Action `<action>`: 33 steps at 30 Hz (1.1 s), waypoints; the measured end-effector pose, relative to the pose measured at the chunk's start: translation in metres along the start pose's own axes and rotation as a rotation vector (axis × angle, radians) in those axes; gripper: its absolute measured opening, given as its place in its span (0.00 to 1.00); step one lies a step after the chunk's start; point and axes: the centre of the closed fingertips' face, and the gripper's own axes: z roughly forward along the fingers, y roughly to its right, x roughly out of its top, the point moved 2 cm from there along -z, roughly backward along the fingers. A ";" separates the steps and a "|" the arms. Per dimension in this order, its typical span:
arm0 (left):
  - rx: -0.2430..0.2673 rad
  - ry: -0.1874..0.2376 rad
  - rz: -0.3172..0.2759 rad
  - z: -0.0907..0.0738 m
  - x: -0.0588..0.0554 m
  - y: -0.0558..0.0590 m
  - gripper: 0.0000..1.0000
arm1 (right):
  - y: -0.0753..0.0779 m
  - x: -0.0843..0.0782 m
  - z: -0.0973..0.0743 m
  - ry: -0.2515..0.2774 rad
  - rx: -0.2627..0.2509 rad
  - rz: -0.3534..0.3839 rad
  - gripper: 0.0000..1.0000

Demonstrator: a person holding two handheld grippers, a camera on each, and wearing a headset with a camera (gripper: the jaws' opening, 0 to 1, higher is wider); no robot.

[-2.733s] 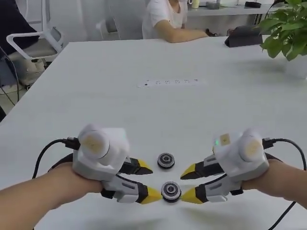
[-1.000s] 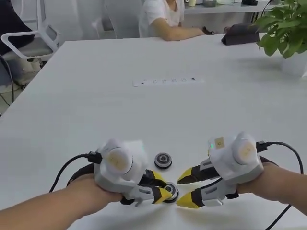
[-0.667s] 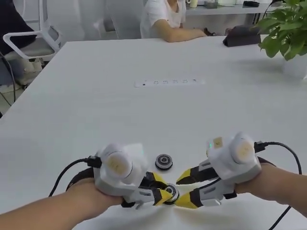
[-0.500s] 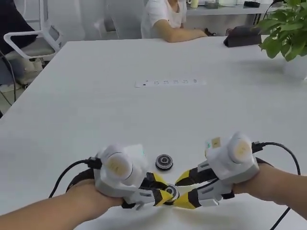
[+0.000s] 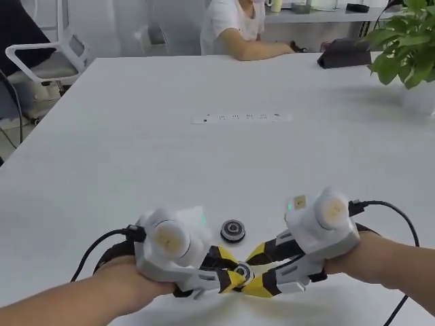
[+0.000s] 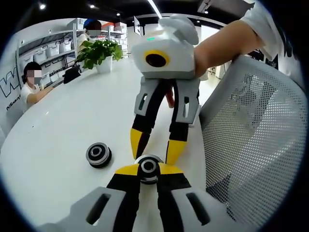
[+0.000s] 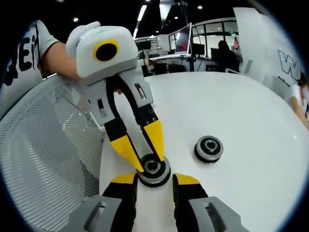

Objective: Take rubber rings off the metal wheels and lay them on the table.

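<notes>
While both wheels wear their black rings and no loose ring lies on the counter (image 5: pixel 204 163), the task looks to be at its very start. On the left, the left gripper (image 6: pixel 147 169) has its jaws clamped on the near metal wheel (image 7: pixel 153 169), which is low at the counter's near edge, between the two grippers. I cannot tell whether it rests on the surface or is just lifted. Its rubber ring (image 7: pixel 166 172) sits on the rim, not yet peeled. Just beyond, apart from both grippers, the far metal wheel (image 5: pixel 233 230) lies flat and untouched, its ring on too. To the right, the right gripper (image 7: pixel 155 180) faces the left one, jaws apart and straddling the near metal wheel with a sliver of counter showing either side, so I judge it has no grip yet. Both rings remain to be pulled off and laid down.
</notes>
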 end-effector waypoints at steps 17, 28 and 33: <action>0.005 -0.001 -0.001 0.000 0.000 0.000 0.07 | 0.000 -0.008 -0.010 -0.018 -0.025 0.005 0.11; 0.006 -0.001 -0.003 0.000 0.000 0.000 0.07 | 0.002 -0.008 -0.011 -0.018 -0.033 0.058 0.02; 0.007 -0.001 -0.002 -0.001 0.000 0.000 0.07 | 0.002 -0.008 -0.011 -0.013 -0.031 0.086 0.00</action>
